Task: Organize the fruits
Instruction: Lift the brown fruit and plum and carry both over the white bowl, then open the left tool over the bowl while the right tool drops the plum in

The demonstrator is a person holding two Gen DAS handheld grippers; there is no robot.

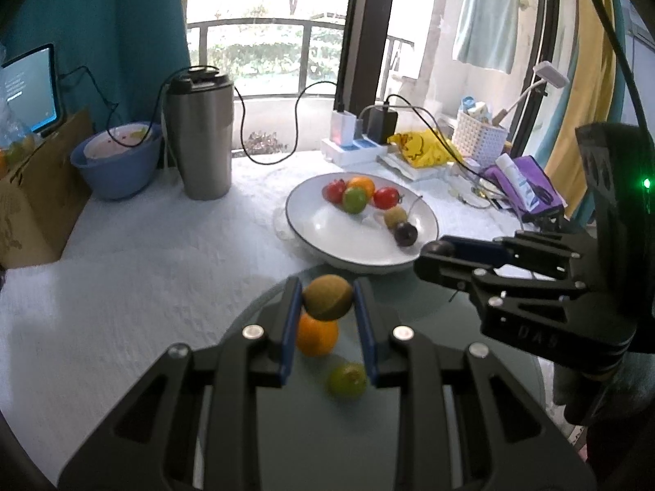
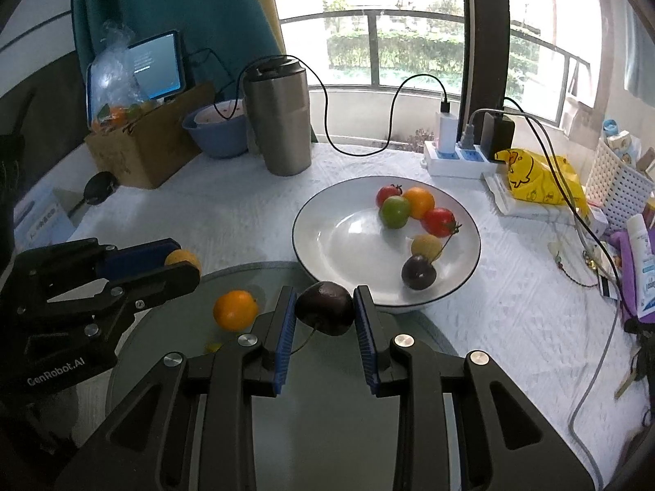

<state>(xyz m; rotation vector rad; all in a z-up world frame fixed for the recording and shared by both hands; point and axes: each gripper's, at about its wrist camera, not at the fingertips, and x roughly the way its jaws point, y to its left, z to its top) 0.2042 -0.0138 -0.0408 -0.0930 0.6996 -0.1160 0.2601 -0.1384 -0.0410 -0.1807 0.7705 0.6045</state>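
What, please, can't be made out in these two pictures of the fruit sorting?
- Left wrist view: the green fruit on the glass plate is blurred; its kind is unclear.
- Left wrist view: the right tongs hide most of their dark fruit.
- Right wrist view: the left tongs cover most of the yellow-brown fruit.
- Right wrist view: the bag in the box blurs its contents.

Bright balcony window (image 2: pixel 409 20), teal curtain (image 2: pixel 184 8), white-clothed table (image 1: pixel 143 253).
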